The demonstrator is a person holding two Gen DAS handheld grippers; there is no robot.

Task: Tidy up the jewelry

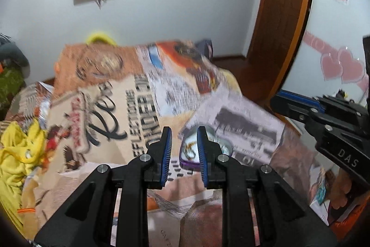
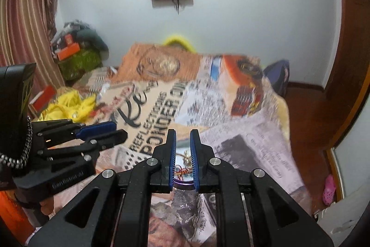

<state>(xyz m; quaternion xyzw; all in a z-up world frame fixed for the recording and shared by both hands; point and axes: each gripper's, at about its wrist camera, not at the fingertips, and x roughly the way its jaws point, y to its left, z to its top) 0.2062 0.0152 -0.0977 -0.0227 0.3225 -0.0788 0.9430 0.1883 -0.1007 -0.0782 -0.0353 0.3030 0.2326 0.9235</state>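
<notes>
Landmark = the clear jewelry box w/ purple base (image 1: 203, 149), sitting on the newspaper-print bedspread (image 1: 129, 94).

Risks first, left to right:
- Yellow garment (image 1: 18, 149), far left of the box: prob harmless, but loose cloth near a chain could snag it if jewelry gets carried that way.
- Left gripper (image 1: 183, 138) hangs over the box's left side. Tongs a little apart, nothing between the pads, as far as the blur allows. A careless drop from here could clip the box rim and tip or skid it on the soft bedding.
- Right gripper (image 2: 183, 142), right above the box in its own view: tongs nearly pressed together, narrow gap. Gold chain and reddish bit (image 2: 183, 164) show in that gap, but they look to lie in the box below; can't tell if any strand is pinched. If one is caught, lifting would drag the piece out or tangle it.

Pose: both grippers side by side, angled down at the bed, each off the surface, box beneath and between them.
</notes>
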